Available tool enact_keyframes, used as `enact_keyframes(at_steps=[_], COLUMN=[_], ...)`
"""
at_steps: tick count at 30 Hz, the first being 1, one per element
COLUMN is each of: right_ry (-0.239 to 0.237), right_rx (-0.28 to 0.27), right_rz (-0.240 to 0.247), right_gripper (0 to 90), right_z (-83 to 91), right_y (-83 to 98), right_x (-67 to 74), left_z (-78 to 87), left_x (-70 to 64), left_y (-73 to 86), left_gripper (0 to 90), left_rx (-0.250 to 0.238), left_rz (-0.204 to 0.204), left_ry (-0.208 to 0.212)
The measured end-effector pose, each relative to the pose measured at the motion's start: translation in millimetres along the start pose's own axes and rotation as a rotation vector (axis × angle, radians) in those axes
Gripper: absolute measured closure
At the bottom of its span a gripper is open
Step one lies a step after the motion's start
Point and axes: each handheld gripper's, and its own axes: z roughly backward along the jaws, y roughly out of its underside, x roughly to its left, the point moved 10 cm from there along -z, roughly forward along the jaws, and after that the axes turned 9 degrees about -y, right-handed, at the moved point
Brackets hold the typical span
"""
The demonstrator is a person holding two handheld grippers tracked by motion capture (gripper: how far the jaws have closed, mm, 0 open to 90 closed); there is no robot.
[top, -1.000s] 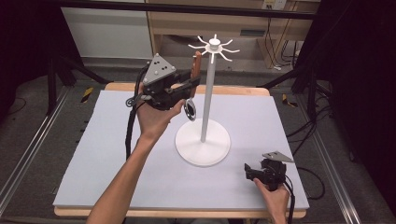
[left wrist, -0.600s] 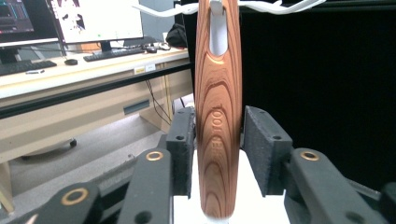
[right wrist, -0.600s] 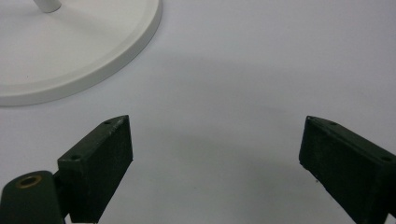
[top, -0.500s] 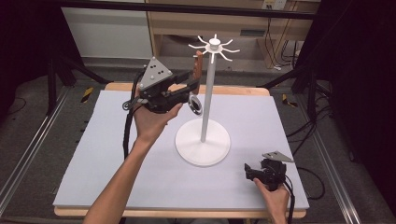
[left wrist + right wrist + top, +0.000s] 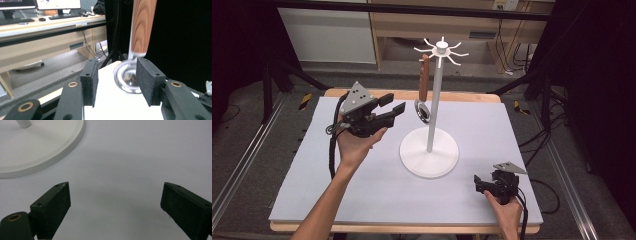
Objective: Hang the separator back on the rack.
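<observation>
High view shows a wood-handled ladle [image 5: 424, 85] hanging by its handle end from a hook of the white stand [image 5: 430, 155], long axis upright, bowl lowest and just left of the pole. The left gripper [image 5: 393, 106] sits just left of the bowl, apart from it, jaws pointing right toward it; they have just been opening and stand parted with nothing between them. Left gripper view has the ladle's bowl [image 5: 127, 77] just beyond the pads. The right gripper [image 5: 479, 182] rests open on the table [image 5: 312, 190] at the near right, well apart, so the left is far nearer.
</observation>
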Motion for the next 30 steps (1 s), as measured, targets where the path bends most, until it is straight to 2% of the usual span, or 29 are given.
enact_keyframes(at_steps=[3, 4, 6, 7, 9, 10, 11, 12, 13, 14, 16, 18, 20, 21, 25, 27, 30], right_ry=[0.001, 0.001, 0.001, 0.001, 0.001, 0.001, 0.0, 0.0, 0.0, 0.0, 0.0, 0.003, 0.005, 0.005, 0.012, 0.01, 0.016], right_rx=[-0.002, -0.003, -0.004, -0.003, -0.006, -0.006, -0.005, -0.005, -0.005, -0.004, -0.004, -0.008, -0.01, -0.01, -0.01, -0.01, -0.007], right_rz=[-0.014, -0.016, -0.016, -0.016, -0.015, -0.015, -0.02, -0.02, -0.02, -0.023, -0.024, -0.021, -0.026, -0.026, -0.032, -0.035, -0.032], right_gripper=[9.3, 9.2, 8.9, 9.0, 8.9, 8.9, 8.6, 8.5, 8.5, 8.4, 8.3, 8.1, 7.7, 7.7, 7.1, 7.0, 6.5], right_z=[1.2, 1.4, 2.2, 2.5, 2.9, 2.9, 3.1, 3.0, 3.0, 2.9, 3.0, 3.5, 3.5, 3.5, 3.9, 4.0, 3.3], right_y=[0.2, 0.2, 0.8, 1.0, 1.2, 1.2, 1.6, 1.7, 1.7, 1.9, 2.0, 1.9, 1.9, 1.9, 2.4, 2.4, 3.2], right_x=[0.0, -0.3, -1.4, -1.6, -1.9, -1.9, -1.9, -2.0, -2.0, -2.0, -1.9, -2.6, -3.3, -3.3, -3.9, -3.8, -4.9], left_z=[2.2, 3.8, 4.4, 6.1, 7.6, 7.6, 9.1, 9.6, 9.6, 10.8, 11.4, 13.7, 15.4, 15.4, 23.0, 24.4, 31.3], left_x=[2.7, 5.2, 6.8, 10.3, 13.0, 13.0, 16.3, 18.1, 18.1, 22.0, 23.5, 29.7, 32.9, 32.9, 42.5, 44.2, 52.8], left_y=[8.9, 20.8, 26.8, 38.9, 50.8, 50.8, 63.9, 70.5, 70.5, 84.8, 89.9, 112.1, 122.9, 122.9, 155.6, 160.1, 184.7], left_gripper=[50.5, 50.1, 49.0, 48.5, 47.3, 46.5, 45.8, 45.4, 44.8, 44.3, 43.2, 42.3, 41.6, 41.3, 39.3, 38.5, 37.0], left_rx=[0.004, 0.023, 0.031, 0.047, 0.059, 0.059, 0.078, 0.089, 0.089, 0.11, 0.117, 0.156, 0.171, 0.171, 0.227, 0.234, 0.264], left_rz=[0.003, 0.006, 0.003, -0.002, 0.003, 0.003, 0.004, 0.006, 0.006, 0.013, 0.012, 0.012, 0.017, 0.017, 0.004, 0.006, 0.032], left_ry=[-0.003, -0.006, -0.011, -0.016, -0.02, -0.02, -0.027, -0.03, -0.03, -0.041, -0.045, -0.059, -0.064, -0.064, -0.084, -0.087, -0.102])
